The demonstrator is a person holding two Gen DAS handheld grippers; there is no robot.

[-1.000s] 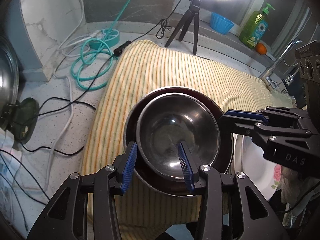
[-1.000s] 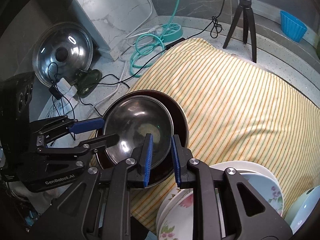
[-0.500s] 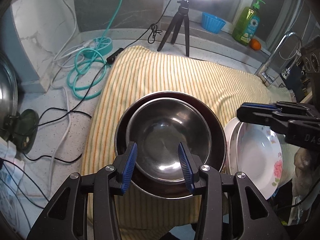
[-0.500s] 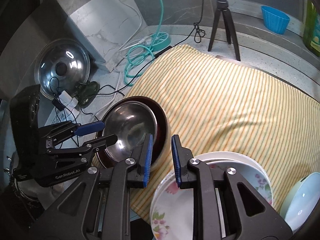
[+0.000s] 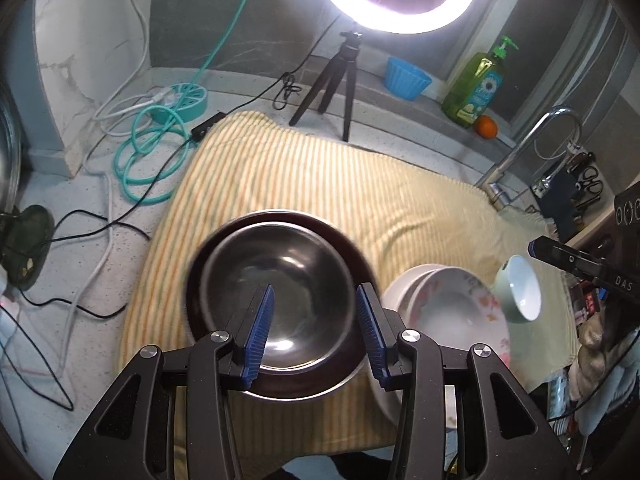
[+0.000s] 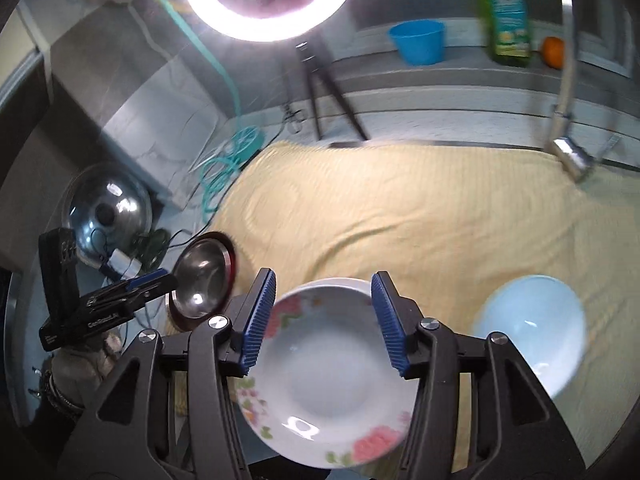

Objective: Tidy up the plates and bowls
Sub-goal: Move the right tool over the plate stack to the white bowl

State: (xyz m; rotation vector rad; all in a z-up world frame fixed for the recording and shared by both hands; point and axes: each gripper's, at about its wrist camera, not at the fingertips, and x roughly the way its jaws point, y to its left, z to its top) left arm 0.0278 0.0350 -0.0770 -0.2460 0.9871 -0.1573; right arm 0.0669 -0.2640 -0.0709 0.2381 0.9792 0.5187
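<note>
A steel bowl (image 5: pixel 280 276) sits nested in a dark red bowl (image 5: pixel 362 256) on the yellow striped towel (image 5: pixel 320 176). My left gripper (image 5: pixel 316 328) hovers open just above the steel bowl's near side, gripping nothing. To the right lies a stack of white floral plates (image 5: pixel 452 312) and a pale green bowl (image 5: pixel 520 292). My right gripper (image 6: pixel 325 320) hangs over the top floral plate (image 6: pixel 332 376); its jaws are opening and nothing is pressed between them. The pale bowl (image 6: pixel 528 324) lies to its right, the steel bowl (image 6: pixel 200 280) and left gripper (image 6: pixel 166 280) to its left.
A ring light on a tripod (image 5: pixel 332 80) stands behind the towel. On the ledge are a blue cup (image 5: pixel 408 78), a green soap bottle (image 5: pixel 476 84) and an orange (image 5: pixel 487 126). A faucet (image 5: pixel 532 148) rises at the right. Teal cable coils (image 5: pixel 152 160) and a pot lid (image 6: pixel 106 212) lie left.
My right gripper swung right, from the steel bowl's rim to above the floral plates, and its jaws spread apart. My left gripper pulled back and up a little from the bowl.
</note>
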